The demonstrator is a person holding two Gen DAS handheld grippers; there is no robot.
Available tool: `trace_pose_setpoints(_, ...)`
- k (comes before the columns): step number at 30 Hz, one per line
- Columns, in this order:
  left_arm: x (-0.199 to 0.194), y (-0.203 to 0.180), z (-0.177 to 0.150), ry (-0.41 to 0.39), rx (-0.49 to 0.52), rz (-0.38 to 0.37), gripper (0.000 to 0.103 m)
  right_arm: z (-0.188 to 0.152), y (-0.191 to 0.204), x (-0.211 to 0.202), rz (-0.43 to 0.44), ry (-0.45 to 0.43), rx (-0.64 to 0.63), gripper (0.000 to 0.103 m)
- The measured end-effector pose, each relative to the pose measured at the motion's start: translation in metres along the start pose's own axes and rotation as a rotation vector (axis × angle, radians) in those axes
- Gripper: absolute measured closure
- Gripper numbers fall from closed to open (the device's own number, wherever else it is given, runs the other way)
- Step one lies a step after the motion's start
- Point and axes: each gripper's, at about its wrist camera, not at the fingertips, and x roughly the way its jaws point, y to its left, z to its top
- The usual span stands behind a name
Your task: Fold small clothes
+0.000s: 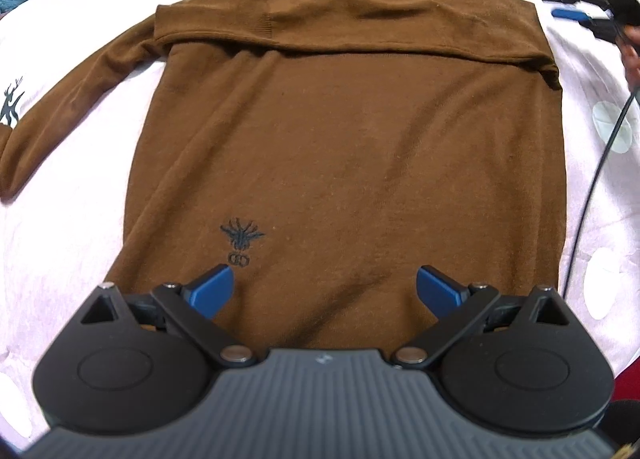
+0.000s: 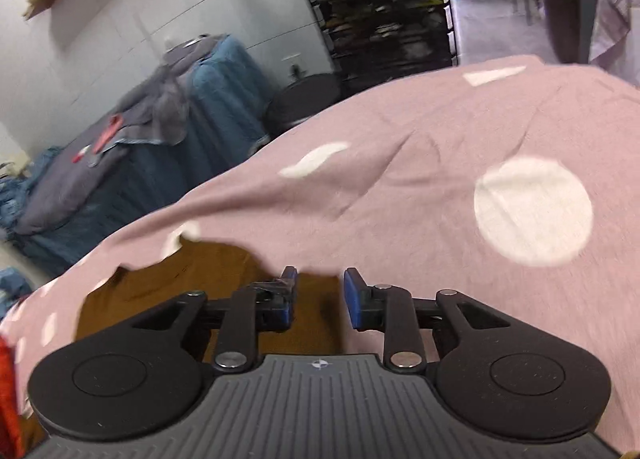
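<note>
My left gripper (image 1: 325,285) hovers wide open over the brown knit sweater (image 1: 340,163) spread ahead on the pink spotted sheet (image 1: 60,259); one sleeve's folded across, so next I'd grab the other; right gripper (image 2: 320,291) narrowly parted, empty, beside the sweater.

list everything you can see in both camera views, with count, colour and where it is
sweater: one, brown, flat on the sheet, one sleeve folded across the chest
embroidered logo: one, dark, low on the sweater
bed sheet: one, pink with white shapes, under the sweater
drawer rack: one, black, by the far wall
draped furniture: blue and grey cloths, beyond the bed
left gripper: blue fingers wide apart over the sweater
right gripper: fingers apart, nothing between them
</note>
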Motion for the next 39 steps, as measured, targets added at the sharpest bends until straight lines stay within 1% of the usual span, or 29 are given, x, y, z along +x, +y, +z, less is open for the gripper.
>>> trace_pose_setpoints(1, 0.000, 0.001, 0.000, 0.001, -0.005, 0.000, 0.003, -0.007, -0.001, -0.007, 0.013, 0.017, 0.002, 0.056)
trace_pose_setpoints(2, 0.001, 0.002, 0.000, 0.002, -0.010, 0.001, 0.003, -0.015, -0.001, -0.014, 0.031, 0.036, 0.000, 0.054)
trace_pose_setpoints(3, 0.002, 0.004, 0.000, 0.003, -0.014, 0.001, 0.003, -0.023, -0.001, -0.020, 0.056, 0.060, -0.007, 0.049)
trace_pose_setpoints(4, 0.001, 0.005, -0.001, 0.004, -0.018, 0.002, 0.003, -0.033, 0.000, -0.027, 0.075, 0.082, -0.022, 0.047)
trace_pose_setpoints(6, 0.002, 0.009, -0.002, 0.007, -0.023, 0.004, 0.003, -0.054, 0.002, -0.038, 0.070, 0.112, -0.055, 0.034)
trace_pose_setpoints(10, 0.003, 0.018, -0.004, 0.013, -0.039, 0.005, 0.003, -0.091, 0.007, -0.044, 0.069, 0.175, -0.122, 0.034)
trace_pose_setpoints(12, 0.002, 0.023, -0.006, 0.013, -0.049, 0.004, 0.003, -0.098, 0.010, -0.040, 0.036, 0.162, -0.136, 0.046)
trace_pose_setpoints(13, 0.001, 0.026, -0.006, 0.008, -0.051, 0.008, 0.003, -0.098, 0.009, -0.038, 0.026, 0.146, -0.130, 0.048)
trace_pose_setpoints(14, -0.001, 0.028, -0.007, -0.002, -0.051, 0.014, 0.003, -0.096, 0.010, -0.035, 0.012, 0.134, -0.122, 0.054)
trace_pose_setpoints(15, -0.003, 0.031, -0.007, -0.015, -0.051, 0.021, 0.003, -0.094, 0.010, -0.032, -0.008, 0.129, -0.119, 0.066)
trace_pose_setpoints(16, -0.005, 0.034, -0.008, -0.028, -0.055, 0.028, 0.003, -0.091, 0.011, -0.030, -0.019, 0.129, -0.125, 0.073)
trace_pose_setpoints(17, -0.007, 0.038, -0.008, -0.037, -0.065, 0.033, 0.003, -0.088, 0.013, -0.028, -0.021, 0.131, -0.137, 0.091)
trace_pose_setpoints(18, -0.009, 0.042, -0.008, -0.040, -0.079, 0.039, 0.003, -0.086, 0.014, -0.026, -0.021, 0.139, -0.149, 0.100)
trace_pose_setpoints(19, -0.009, 0.048, -0.008, -0.042, -0.096, 0.047, 0.003, -0.087, 0.014, -0.027, -0.043, 0.147, -0.166, 0.100)
trace_pose_setpoints(20, -0.011, 0.054, -0.010, -0.048, -0.114, 0.057, 0.003, -0.086, 0.015, -0.025, -0.087, 0.153, -0.183, 0.101)
trace_pose_setpoints(22, -0.015, 0.066, -0.014, -0.068, -0.142, 0.087, 0.003, -0.088, 0.010, -0.026, -0.093, 0.166, -0.161, 0.101)
trace_pose_setpoints(24, -0.018, 0.078, -0.018, -0.084, -0.164, 0.122, 0.003, -0.086, 0.013, -0.028, -0.103, 0.186, -0.157, 0.095)
trace_pose_setpoints(25, -0.020, 0.084, -0.021, -0.096, -0.175, 0.143, 0.003, -0.085, 0.016, -0.032, -0.125, 0.179, -0.162, 0.072)
trace_pose_setpoints(26, -0.021, 0.090, -0.024, -0.109, -0.188, 0.167, 0.003, -0.085, 0.022, -0.039, -0.167, 0.156, -0.175, 0.042)
trace_pose_setpoints(27, -0.023, 0.098, -0.027, -0.118, -0.205, 0.190, 0.003, -0.084, 0.029, -0.047, -0.202, 0.124, -0.202, 0.024)
trace_pose_setpoints(28, -0.024, 0.105, -0.030, -0.124, -0.226, 0.210, 0.003, -0.084, 0.039, -0.055, -0.214, 0.085, -0.238, 0.023)
trace_pose_setpoints(29, -0.024, 0.113, -0.034, -0.128, -0.254, 0.228, 0.003, -0.083, 0.051, -0.062, -0.202, 0.055, -0.273, 0.023)
trace_pose_setpoints(30, -0.025, 0.121, -0.037, -0.132, -0.286, 0.240, 0.003, -0.083, 0.064, -0.066, -0.168, 0.044, -0.301, 0.023)
trace_pose_setpoints(32, -0.026, 0.136, -0.044, -0.136, -0.347, 0.247, 0.003, -0.085, 0.097, -0.069, -0.056, 0.061, -0.350, 0.023)
trace_pose_setpoints(35, -0.027, 0.154, -0.054, -0.140, -0.402, 0.251, 0.003, -0.100, 0.162, -0.062, 0.154, 0.133, -0.431, 0.024)
trace_pose_setpoints(37, -0.029, 0.161, -0.059, -0.146, -0.412, 0.244, 0.003, -0.115, 0.210, -0.054, 0.294, 0.193, -0.473, 0.024)
trace_pose_setpoints(39, -0.028, 0.165, -0.064, -0.144, -0.405, 0.234, 0.003, -0.130, 0.257, -0.043, 0.405, 0.245, -0.498, 0.030)
